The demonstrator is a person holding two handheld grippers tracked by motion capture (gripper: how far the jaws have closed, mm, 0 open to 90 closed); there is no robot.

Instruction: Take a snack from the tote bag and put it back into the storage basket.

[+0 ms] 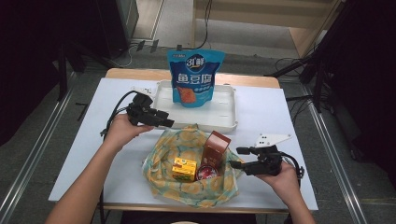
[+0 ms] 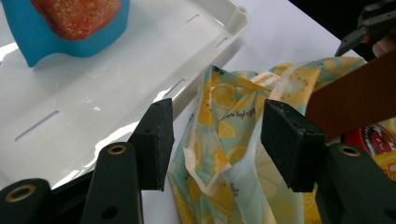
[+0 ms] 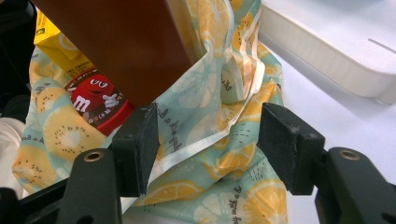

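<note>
Unpacking lemon-print bag (image 1: 196,175): left gripper (image 1: 169,123) and right gripper (image 1: 237,157) both open astride its rim, gripping nothing. Next: pinch fabric.

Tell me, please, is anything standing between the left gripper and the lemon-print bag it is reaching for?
Nothing visible does. In the left gripper view the left gripper has its jaws open with a raised fold of the lemon-print bag directly between them; the pads are not pressing on it. The white tray lies off to one side, the brown box to the other.
</note>
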